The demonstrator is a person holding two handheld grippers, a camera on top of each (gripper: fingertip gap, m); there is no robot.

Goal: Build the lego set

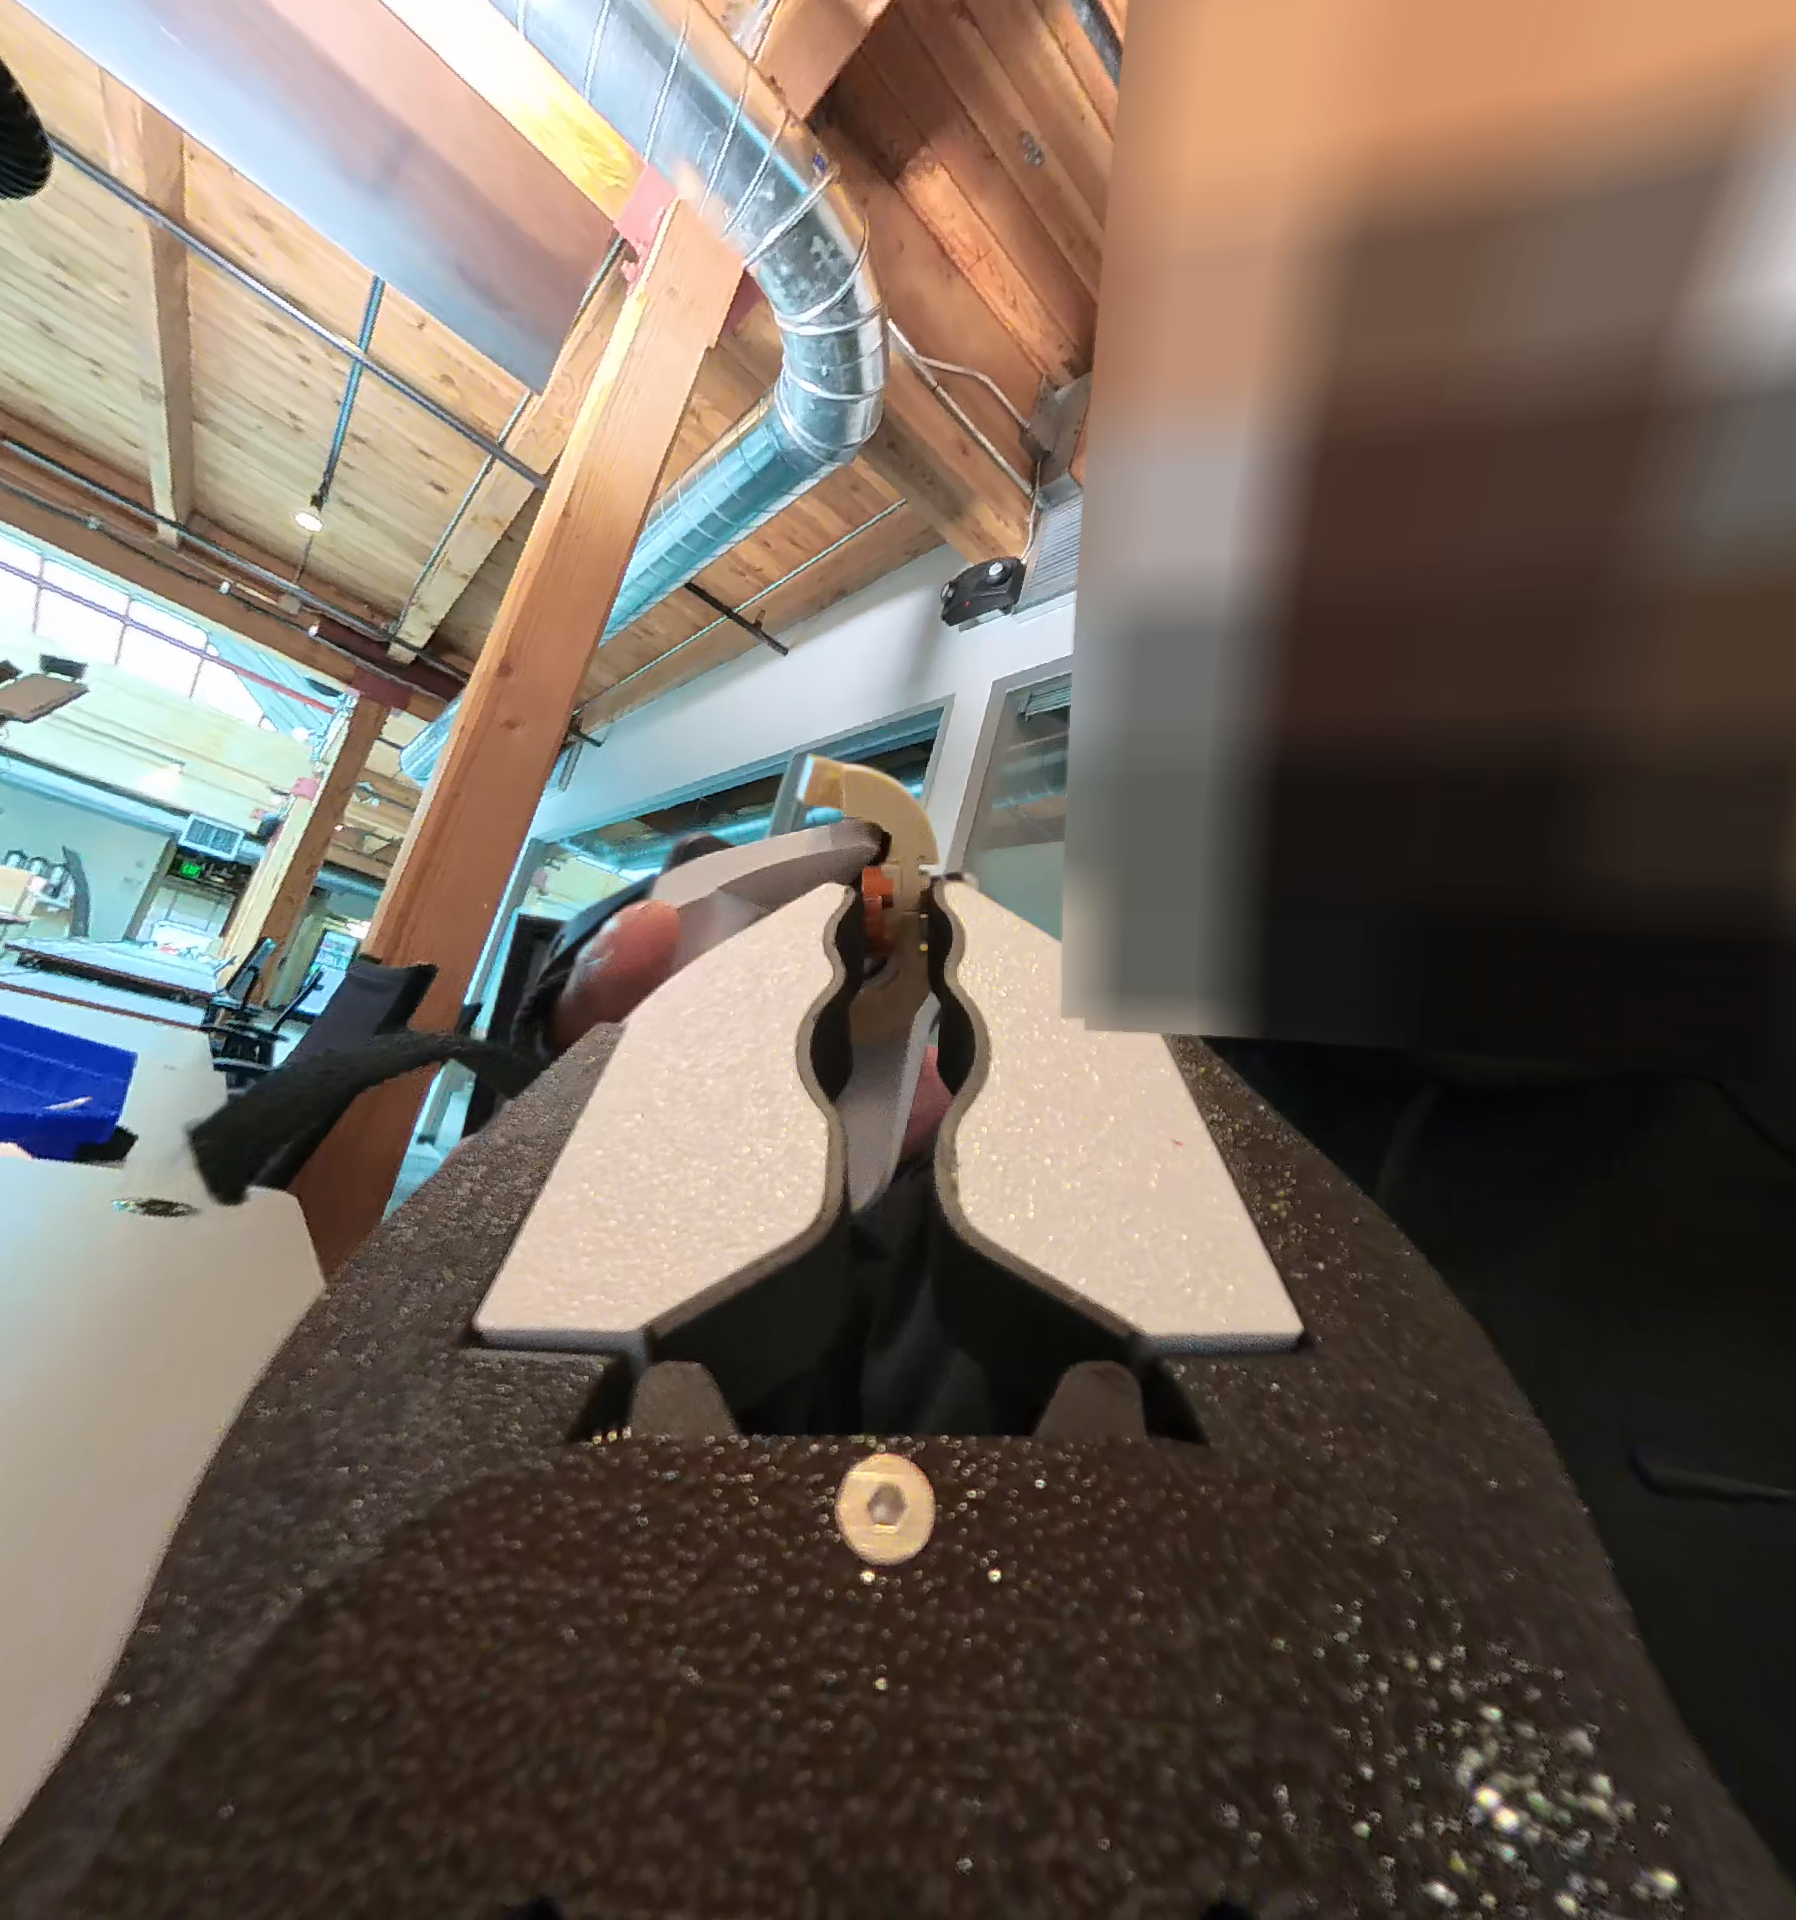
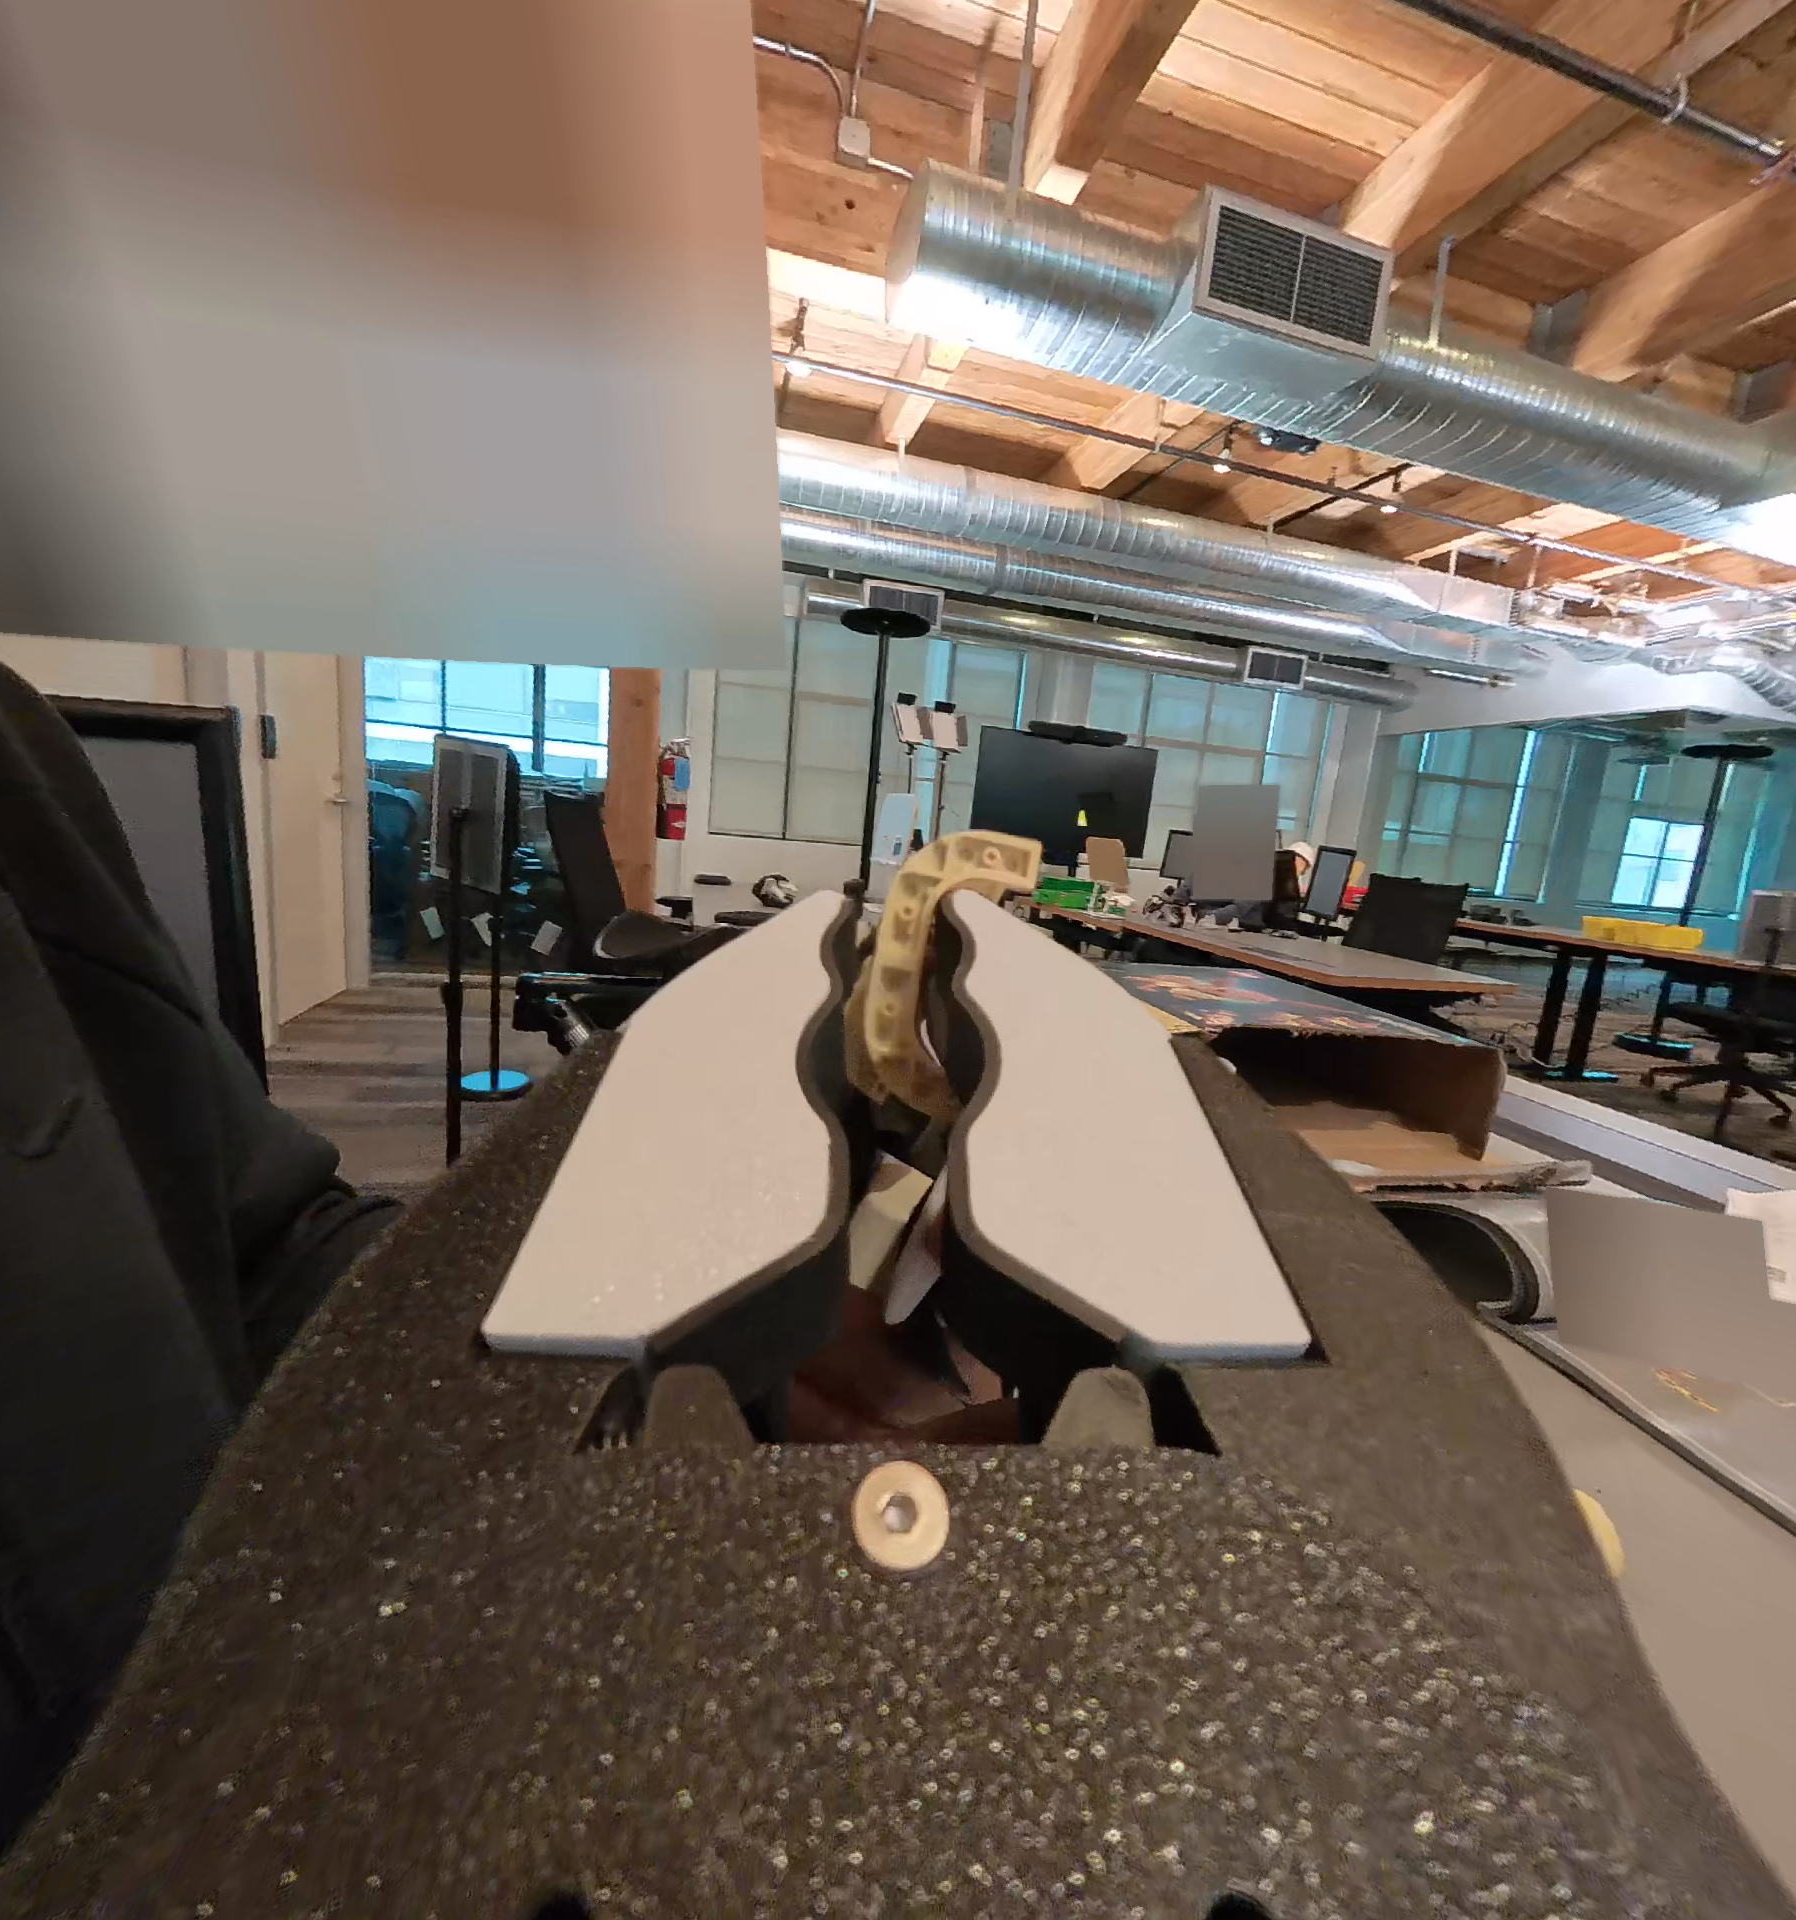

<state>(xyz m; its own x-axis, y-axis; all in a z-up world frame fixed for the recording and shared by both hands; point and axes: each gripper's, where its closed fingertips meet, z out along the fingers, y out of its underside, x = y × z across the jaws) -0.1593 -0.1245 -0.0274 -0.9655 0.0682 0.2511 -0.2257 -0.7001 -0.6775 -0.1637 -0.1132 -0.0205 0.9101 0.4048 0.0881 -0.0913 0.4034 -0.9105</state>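
You are in a big open room with a ceiling of brown wooden beams (image 2: 1102,62) and shiny round silver air pipes (image 2: 1081,281). A thick wooden post (image 1: 520,727) stands near a white wall (image 1: 832,665). Tall windows (image 2: 1455,800) let in daylight. You can see long brown tables (image 2: 1330,961), black office chairs (image 2: 613,914) and a big black screen (image 2: 1060,790).

Both wrist views angled upward from just behind grey finger plates, very close. Left view facing wooden post (image 1: 520,665) and silver ceiling duct (image 1: 832,343); right view facing open office, long desks (image 2: 1393,951). Shared: curved beige plastic piece (image 1: 889,805) (image 2: 961,873) at fingertips, timber ceiling.
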